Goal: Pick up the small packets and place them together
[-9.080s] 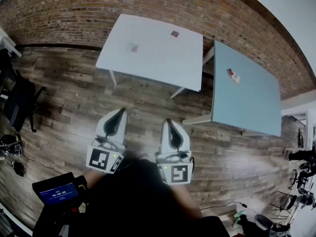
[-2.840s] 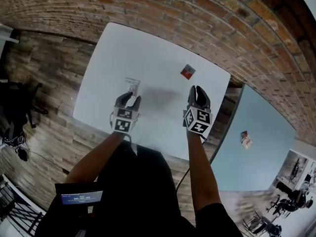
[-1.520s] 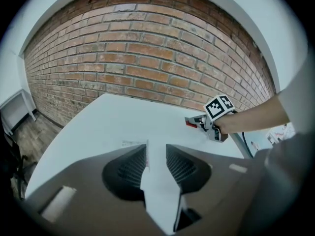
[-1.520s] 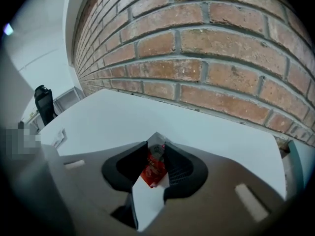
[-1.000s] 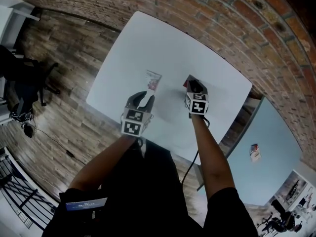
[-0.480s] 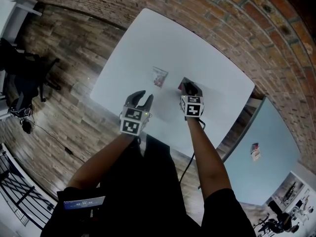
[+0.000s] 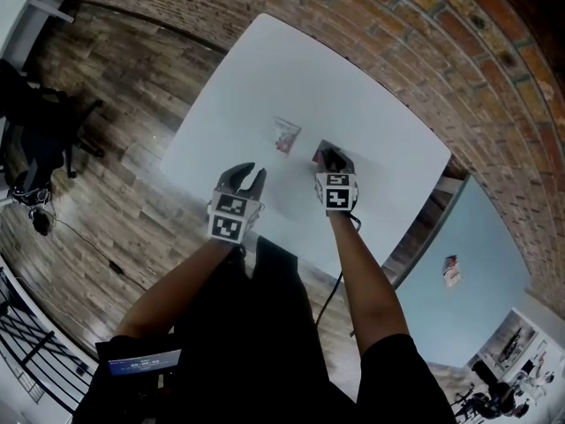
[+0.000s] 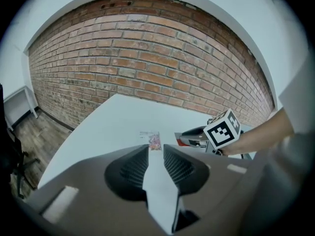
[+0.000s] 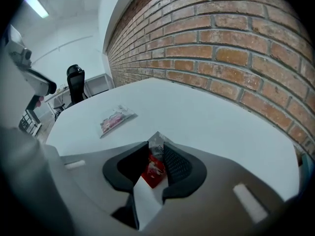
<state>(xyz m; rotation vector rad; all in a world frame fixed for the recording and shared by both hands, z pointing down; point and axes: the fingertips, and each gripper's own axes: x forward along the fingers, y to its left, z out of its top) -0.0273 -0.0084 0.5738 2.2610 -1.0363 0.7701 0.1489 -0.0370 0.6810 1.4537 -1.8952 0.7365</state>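
Observation:
On the white table [image 7: 256, 69] lies a clear packet with pink print [image 7: 286, 135] [image 8: 154, 140] [image 9: 115, 118]. My left gripper [image 7: 246, 174] [image 8: 156, 149] hovers short of it. Its jaws are closing with only a narrow gap and nothing between them. A red packet [image 7: 318, 153] [image 9: 153, 167] stands upright between the pads of my right gripper [image 7: 330, 158] [image 9: 158, 149]. Those jaws are closing on it, and its silver top edge pokes out past the tips. The right gripper is just right of the clear packet.
A brick wall [image 7: 424, 51] runs behind the table. To the right stands a second, blue-grey table [image 7: 468, 325] with another small packet [image 7: 451, 270] on it. The floor is wood planks, and a dark office chair [image 7: 31, 140] stands at the left.
The right gripper has shifted slightly left along the table with the red packet between its jaws. The left gripper has drawn back a little from the clear packet.

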